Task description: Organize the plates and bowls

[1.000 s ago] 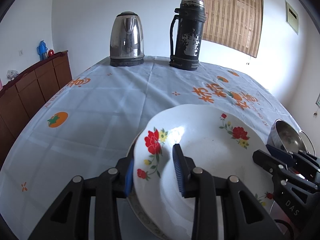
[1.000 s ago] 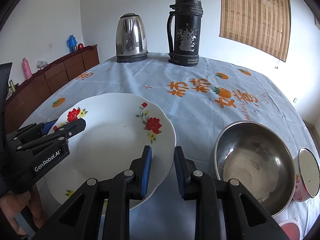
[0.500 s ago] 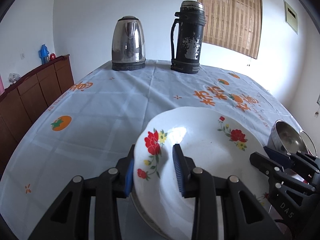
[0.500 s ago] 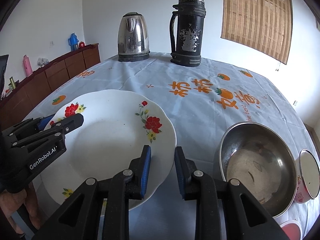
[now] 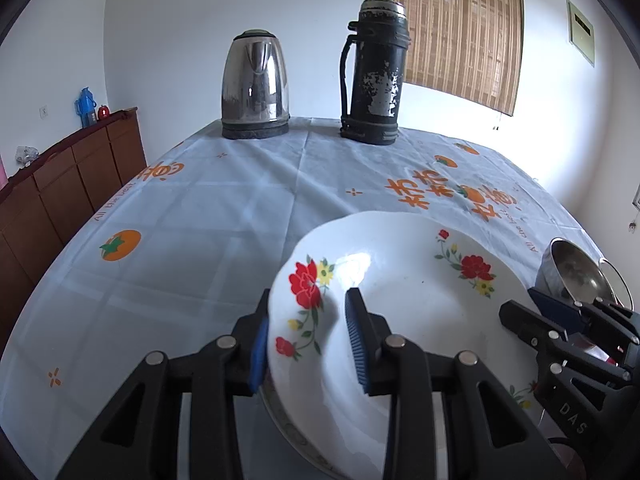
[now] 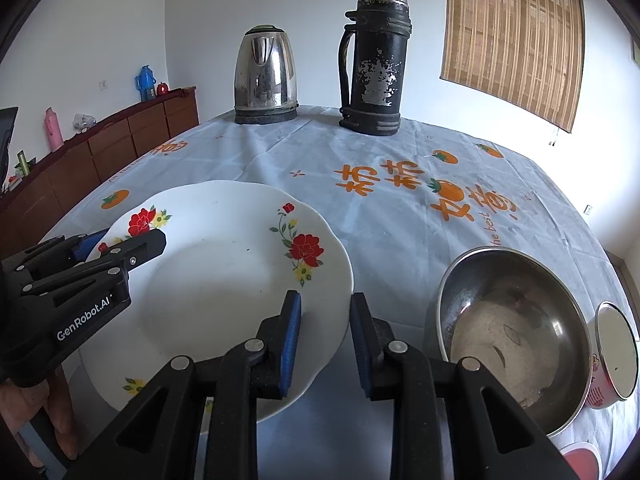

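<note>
Little has shifted since the earlier frames: both hands sit where they were, and the flowered plate appears in much the same place.

Item, left hand-held gripper: pinching the plate's left rim, one pad above and one below. Plate looks tilted and lifted off a second, patterned rim showing just beneath it.

Item, right hand-held gripper: jaws a little apart and straddling the plate's right rim; whether the pads press on it I cannot tell.

Item, steel bowl: on the surface near its right edge, just beside the plate, empty. A small enamel cup stands at its right.

Item, kettle and black flask: at the far edge, well apart from the dishes.

Step in hand, by judgement: plate being handled at the near edge, either lifted from or settled onto the dish below. Next move calls for keeping both rims level and square over that dish or a chosen spot, then easing the pinch without a slide.
</note>
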Motion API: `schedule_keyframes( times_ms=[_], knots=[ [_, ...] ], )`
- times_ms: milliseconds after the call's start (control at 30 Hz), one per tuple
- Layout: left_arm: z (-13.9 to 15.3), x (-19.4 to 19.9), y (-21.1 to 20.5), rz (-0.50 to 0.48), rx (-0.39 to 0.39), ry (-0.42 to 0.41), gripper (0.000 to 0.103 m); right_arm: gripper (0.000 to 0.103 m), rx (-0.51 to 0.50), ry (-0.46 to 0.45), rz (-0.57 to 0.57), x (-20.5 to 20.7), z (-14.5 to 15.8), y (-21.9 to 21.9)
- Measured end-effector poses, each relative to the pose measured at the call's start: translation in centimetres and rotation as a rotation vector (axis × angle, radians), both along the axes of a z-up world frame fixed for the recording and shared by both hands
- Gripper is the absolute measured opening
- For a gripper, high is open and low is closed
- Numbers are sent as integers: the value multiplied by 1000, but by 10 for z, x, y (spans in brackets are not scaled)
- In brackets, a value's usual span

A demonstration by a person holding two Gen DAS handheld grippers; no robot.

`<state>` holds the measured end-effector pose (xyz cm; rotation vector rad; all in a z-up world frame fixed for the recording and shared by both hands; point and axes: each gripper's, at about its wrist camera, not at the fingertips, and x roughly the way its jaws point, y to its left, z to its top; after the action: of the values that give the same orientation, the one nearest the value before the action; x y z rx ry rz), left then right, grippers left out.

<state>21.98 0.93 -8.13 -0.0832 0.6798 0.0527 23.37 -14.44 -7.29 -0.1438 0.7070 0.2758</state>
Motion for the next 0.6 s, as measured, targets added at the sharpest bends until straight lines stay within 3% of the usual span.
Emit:
schedule_keyframes(
  times_ms=[600],
  knots=[
    [0, 0, 0, -1, -1, 3, 32, 28, -14, -8, -1, 0, -1, 2]
  ],
)
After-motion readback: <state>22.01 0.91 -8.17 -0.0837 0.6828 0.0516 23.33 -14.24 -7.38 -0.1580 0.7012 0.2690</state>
